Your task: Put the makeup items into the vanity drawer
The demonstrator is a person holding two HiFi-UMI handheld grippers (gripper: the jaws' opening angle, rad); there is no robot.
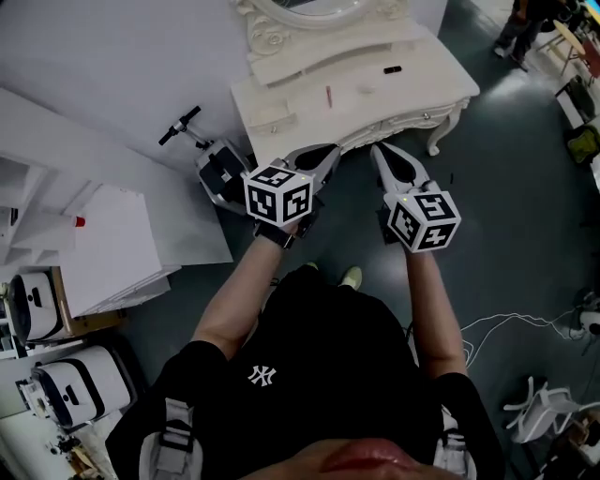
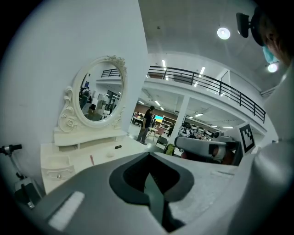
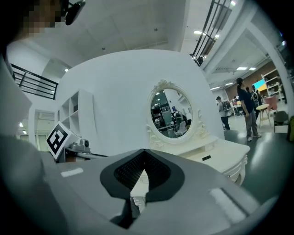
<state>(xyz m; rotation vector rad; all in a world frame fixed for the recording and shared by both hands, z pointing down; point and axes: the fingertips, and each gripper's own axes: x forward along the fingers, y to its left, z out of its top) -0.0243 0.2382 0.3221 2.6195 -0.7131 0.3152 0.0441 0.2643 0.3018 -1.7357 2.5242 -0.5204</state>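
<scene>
The makeup lies on the white desk (image 1: 417, 89) at the far side of the scene. A small black item (image 1: 392, 68) sits toward the right, and a thin red stick (image 1: 328, 96) lies left of it, well apart from it. In the left gripper view a small pale item (image 2: 110, 154) rests between those two. At the desk's left end a small drawer (image 2: 57, 168) with a round knob looks shut. An oval mirror (image 1: 309, 9) in a carved white frame stands along the far edge.

On the near side of the desk the person holds both grippers up in the air, side by side and apart from every item. The left gripper (image 1: 334, 150) has its fingers (image 2: 131, 172) clenched, tips pressed together with nothing between them. The right gripper (image 1: 374, 148) is the same: its fingers (image 3: 161, 172) meet at the tips and hold nothing.

Just left of the desk's near corner stands a grey scooter-like machine (image 1: 217, 171) with a black handlebar (image 1: 179, 125). White shelving (image 1: 56, 220) fills the left. White cables (image 1: 506, 323) trail over the grey floor (image 1: 506, 216) on the right. People (image 3: 245, 110) stand far off in the hall beyond.
</scene>
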